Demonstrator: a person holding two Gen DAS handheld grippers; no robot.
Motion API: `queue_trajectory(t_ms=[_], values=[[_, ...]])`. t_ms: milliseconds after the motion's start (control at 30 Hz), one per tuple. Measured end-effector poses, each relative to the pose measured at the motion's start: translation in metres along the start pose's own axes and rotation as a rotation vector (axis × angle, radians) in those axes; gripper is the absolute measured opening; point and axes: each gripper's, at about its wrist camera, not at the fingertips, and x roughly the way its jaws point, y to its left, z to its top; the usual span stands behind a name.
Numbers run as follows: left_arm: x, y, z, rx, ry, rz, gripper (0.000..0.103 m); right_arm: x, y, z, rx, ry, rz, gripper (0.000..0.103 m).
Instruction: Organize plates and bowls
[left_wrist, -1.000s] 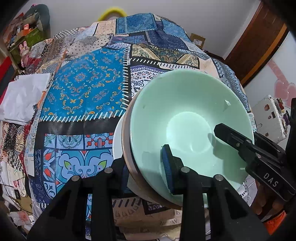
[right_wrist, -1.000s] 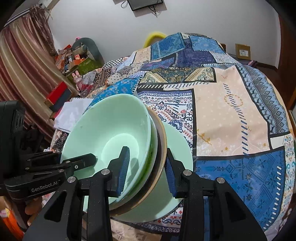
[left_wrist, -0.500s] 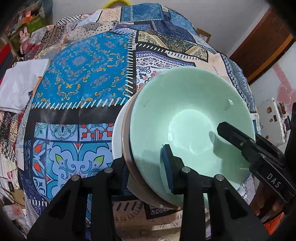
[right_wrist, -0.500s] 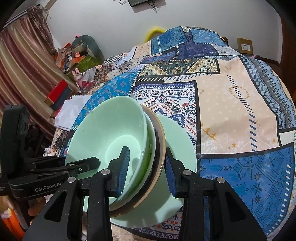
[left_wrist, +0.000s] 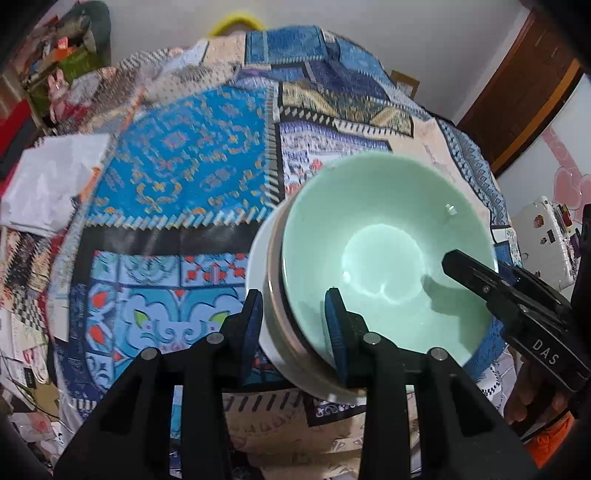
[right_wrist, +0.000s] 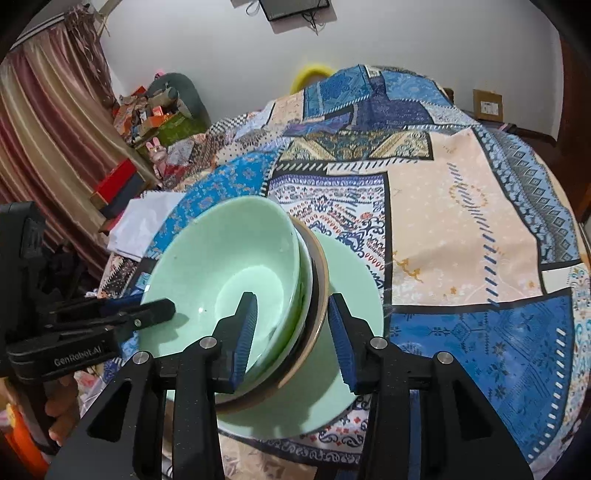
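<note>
A mint-green bowl (left_wrist: 384, 266) is nested in a second green bowl and a brown-rimmed bowl (right_wrist: 320, 280). The stack sits on a pale green plate (right_wrist: 354, 295) on the patchwork tablecloth. My left gripper (left_wrist: 293, 325) straddles the stack's left rim, one pad inside the top bowl and one outside, shut on the rims. My right gripper (right_wrist: 291, 332) straddles the opposite rim. Its jaws are opening, and a gap shows between its outer pad (right_wrist: 341, 347) and the brown rim. Each gripper's tip reaches into the other's view over the top bowl.
The round table's cloth (right_wrist: 461, 221) stretches away behind and to the right of the stack. A folded white cloth (left_wrist: 51, 184) lies at the table's left edge. Boxes and clutter (right_wrist: 147, 122) stand by the curtain, and a white case (left_wrist: 543, 240) sits off the right side.
The right gripper's outer finger has parted from the brown rim it was pressing. The left wrist view has shifted slightly, with the stack now sitting more level on the plate.
</note>
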Motion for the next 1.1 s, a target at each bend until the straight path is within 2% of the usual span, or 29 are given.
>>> queue_trajectory(t_ms=[233,367,567,733,833,900,933,1000,1100], values=[[-0.045,-0.007,0.003,0.016,-0.103,-0.013,0.034,-0.048,0.012,0.007,-0.02,-0.111,0.002,0.038],[-0.083,-0.017,0.003,0.039,-0.197,-0.031,0.034,-0.08,0.028,0.012,-0.057,-0.195,0.018,0.038],[-0.144,-0.028,-0.001,0.067,-0.355,-0.058,0.042,-0.123,0.053,0.015,-0.125,-0.318,0.039,0.041],[-0.186,-0.036,-0.01,0.094,-0.482,-0.054,0.052,-0.153,0.071,0.014,-0.18,-0.417,0.041,0.045],[-0.203,-0.038,-0.016,0.109,-0.544,-0.052,0.063,-0.165,0.08,0.012,-0.211,-0.456,0.037,0.045],[-0.214,-0.039,-0.021,0.111,-0.586,-0.038,0.066,-0.172,0.085,0.01,-0.229,-0.478,0.035,0.047],[-0.219,-0.04,-0.023,0.113,-0.604,-0.029,0.07,-0.175,0.088,0.009,-0.237,-0.489,0.034,0.05],[-0.229,-0.041,-0.028,0.117,-0.641,-0.021,0.079,-0.18,0.09,0.008,-0.243,-0.514,0.028,0.061],[-0.239,-0.043,-0.034,0.125,-0.693,0.006,0.088,-0.185,0.092,0.006,-0.247,-0.544,0.019,0.072]])
